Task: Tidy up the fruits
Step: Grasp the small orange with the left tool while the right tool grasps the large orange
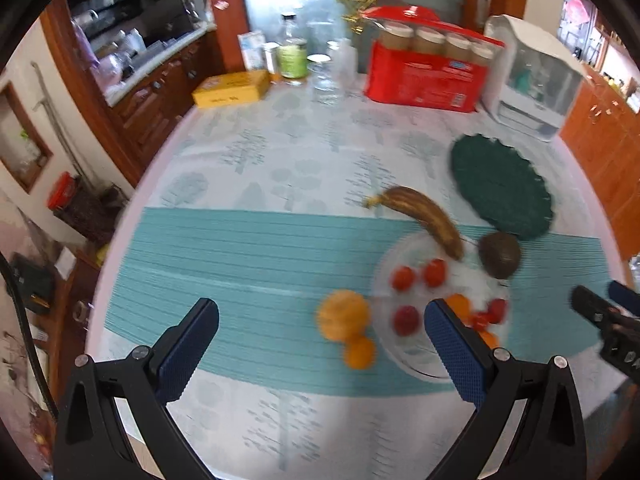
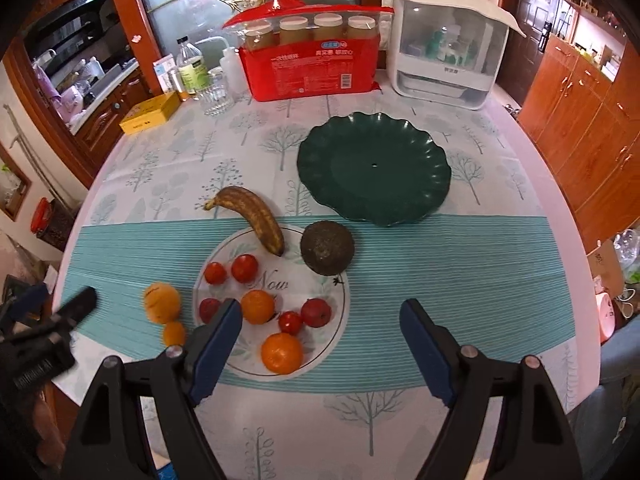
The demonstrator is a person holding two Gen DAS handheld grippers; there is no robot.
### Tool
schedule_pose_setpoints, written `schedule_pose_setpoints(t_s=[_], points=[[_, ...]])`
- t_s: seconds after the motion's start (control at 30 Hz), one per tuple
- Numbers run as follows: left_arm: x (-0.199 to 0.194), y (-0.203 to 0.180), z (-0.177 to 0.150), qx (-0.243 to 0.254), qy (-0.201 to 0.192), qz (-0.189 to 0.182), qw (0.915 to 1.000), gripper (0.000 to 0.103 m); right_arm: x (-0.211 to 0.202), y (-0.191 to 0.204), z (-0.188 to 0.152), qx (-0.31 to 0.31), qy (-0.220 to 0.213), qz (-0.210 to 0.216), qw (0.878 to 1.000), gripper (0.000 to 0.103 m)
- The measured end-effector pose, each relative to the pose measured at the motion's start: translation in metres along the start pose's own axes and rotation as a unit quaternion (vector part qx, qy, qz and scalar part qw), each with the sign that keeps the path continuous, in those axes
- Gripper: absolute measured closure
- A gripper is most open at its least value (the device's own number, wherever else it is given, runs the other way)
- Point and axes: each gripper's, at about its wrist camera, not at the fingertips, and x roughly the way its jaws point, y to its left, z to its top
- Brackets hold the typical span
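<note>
A white plate [image 2: 324, 336] on the teal runner holds several small red fruits [image 2: 244, 268] and two oranges [image 2: 281, 352]. A browned banana [image 2: 256, 216] leans on its far rim, and a dark avocado [image 2: 327, 248] touches its right edge. Two more oranges [image 2: 161, 302] lie on the cloth left of the plate. Behind stands an empty dark green plate [image 2: 374, 168]. My right gripper [image 2: 320, 316] hangs open above the white plate's near right side, nothing between its fingers. My left gripper [image 1: 322, 318] is open over the loose oranges [image 1: 344, 316], and the left wrist view is blurred.
At the table's far edge stand a red pack of jars [image 2: 312, 60], a white lidded appliance [image 2: 444, 48], a yellow box [image 2: 150, 114], bottles and a glass [image 2: 218, 96]. Wooden cabinets line the right side [image 2: 580, 128]. The table edge curves close on the left.
</note>
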Motion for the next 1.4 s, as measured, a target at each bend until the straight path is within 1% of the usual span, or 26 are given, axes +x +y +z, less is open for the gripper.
schedule_pose_setpoints(t_s=[0.07, 0.1, 0.17, 0.2, 0.27, 0.33, 0.43, 0.5, 0.57, 0.7, 0.8, 0.87, 0.93, 1.0, 1.07, 1.1, 1.17, 1.23, 1.3, 1.37, 1.4], points=[[0.008, 0.01, 0.0, 0.008, -0.007, 0.012, 0.9999, 0.001, 0.007, 0.0, -0.001, -0.003, 0.004, -0.009, 1.0, 0.022], [0.012, 0.014, -0.001, 0.01, -0.004, 0.009, 0.9999, 0.001, 0.012, 0.0, -0.002, -0.004, 0.008, -0.012, 1.0, 0.023], [0.022, 0.021, -0.002, 0.009, 0.008, -0.002, 0.9999, 0.001, 0.021, 0.001, -0.007, -0.006, 0.017, -0.018, 1.0, 0.024], [0.03, 0.024, -0.004, 0.006, 0.021, -0.016, 0.9996, 0.001, 0.026, 0.002, -0.01, -0.009, 0.023, -0.019, 1.0, 0.026], [0.041, 0.028, -0.008, 0.0, 0.036, -0.035, 0.9987, 0.001, 0.033, 0.005, -0.015, -0.012, 0.032, -0.015, 0.999, 0.027], [0.055, 0.028, -0.016, -0.004, 0.053, -0.052, 0.9972, 0.001, 0.044, 0.007, -0.023, -0.013, 0.045, -0.004, 0.999, 0.028], [0.075, 0.021, -0.03, 0.004, 0.078, -0.077, 0.994, 0.006, 0.062, 0.007, -0.034, -0.001, 0.067, 0.02, 0.998, 0.031], [0.086, 0.015, -0.038, 0.012, 0.095, -0.092, 0.9912, 0.009, 0.073, 0.006, -0.041, 0.01, 0.087, 0.033, 0.996, 0.039], [0.097, 0.007, -0.045, 0.02, 0.11, -0.106, 0.988, 0.01, 0.085, 0.004, -0.048, 0.023, 0.105, 0.043, 0.993, 0.042], [0.11, -0.002, -0.055, 0.021, 0.128, -0.123, 0.9839, 0.01, 0.097, 0.006, -0.057, 0.034, 0.114, 0.056, 0.991, 0.043], [0.123, -0.004, -0.06, 0.006, 0.148, -0.14, 0.979, 0.015, 0.102, 0.008, -0.059, 0.033, 0.115, 0.06, 0.991, 0.043], [0.129, -0.005, -0.061, -0.004, 0.155, -0.145, 0.9772, 0.021, 0.106, 0.011, -0.06, 0.033, 0.117, 0.066, 0.99, 0.043], [0.135, -0.006, -0.061, -0.01, 0.156, -0.144, 0.9771, 0.024, 0.11, 0.013, -0.059, 0.031, 0.118, 0.067, 0.99, 0.043], [0.137, -0.007, -0.061, -0.008, 0.153, -0.138, 0.9784, 0.03, 0.112, 0.014, -0.058, 0.028, 0.116, 0.073, 0.99, 0.044], [0.139, -0.011, -0.061, -0.002, 0.15, -0.132, 0.9797, 0.037, 0.116, 0.019, -0.058, 0.019, 0.116, 0.075, 0.99, 0.045], [0.14, -0.013, -0.062, 0.001, 0.15, -0.131, 0.98, 0.039, 0.117, 0.021, -0.057, 0.017, 0.116, 0.078, 0.99, 0.046], [0.142, -0.017, -0.063, 0.004, 0.155, -0.128, 0.9795, 0.05, 0.119, 0.025, -0.057, 0.013, 0.118, 0.084, 0.989, 0.049], [0.144, -0.02, -0.064, 0.003, 0.157, -0.129, 0.9791, 0.054, 0.121, 0.031, -0.056, 0.005, 0.12, 0.093, 0.988, 0.054], [0.144, -0.023, -0.064, 0.0, 0.154, -0.127, 0.98, 0.06, 0.12, 0.035, -0.057, -0.003, 0.12, 0.097, 0.988, 0.06], [0.145, -0.025, -0.063, -0.002, 0.152, -0.125, 0.9805, 0.065, 0.121, 0.039, -0.056, -0.013, 0.115, 0.091, 0.989, 0.06], [0.145, -0.024, -0.063, -0.002, 0.15, -0.124, 0.9808, 0.066, 0.121, 0.041, -0.056, -0.022, 0.111, 0.087, 0.99, 0.06]])
